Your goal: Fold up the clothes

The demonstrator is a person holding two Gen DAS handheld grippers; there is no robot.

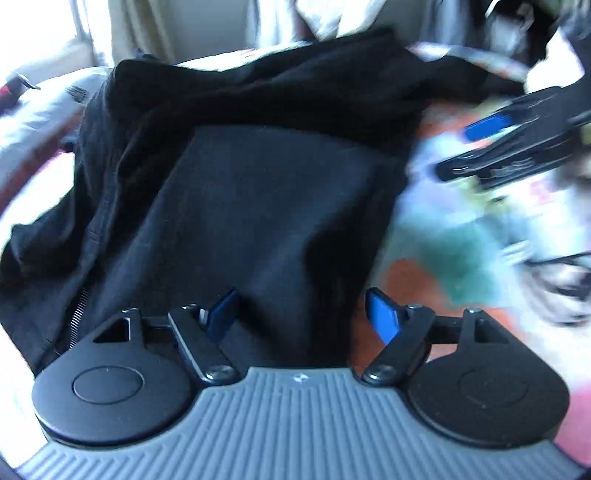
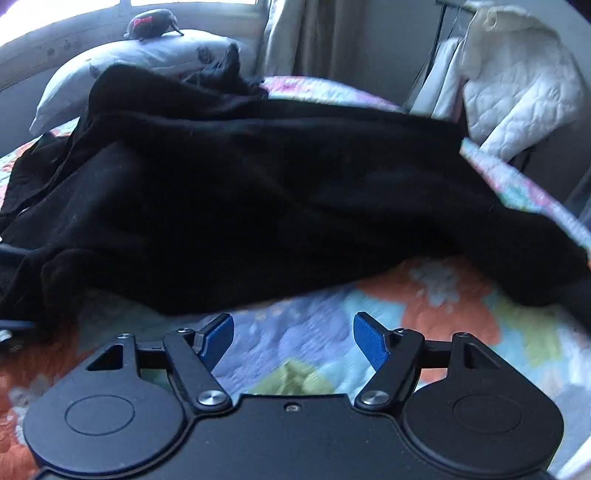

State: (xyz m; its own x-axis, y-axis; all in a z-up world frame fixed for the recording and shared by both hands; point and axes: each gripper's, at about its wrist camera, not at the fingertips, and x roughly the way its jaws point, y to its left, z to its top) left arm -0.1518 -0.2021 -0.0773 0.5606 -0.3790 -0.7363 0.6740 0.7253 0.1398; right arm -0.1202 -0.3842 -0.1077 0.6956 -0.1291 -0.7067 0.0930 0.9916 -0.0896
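A black garment (image 1: 258, 192) lies rumpled on a flowered quilt (image 1: 461, 258), with a zipper showing at its lower left. My left gripper (image 1: 303, 314) is open just over the garment's near edge, holding nothing. My right gripper (image 2: 293, 339) is open and empty above the quilt (image 2: 295, 339), a little short of the black garment (image 2: 258, 203). In the left wrist view the right gripper (image 1: 491, 147) shows blurred at the upper right, beside the garment.
A white pillow (image 2: 140, 62) with a dark stuffed toy (image 2: 151, 24) on it lies at the bed's head. A white quilted jacket (image 2: 517, 81) hangs on a rack at the right. Curtains (image 2: 295, 33) hang behind the bed.
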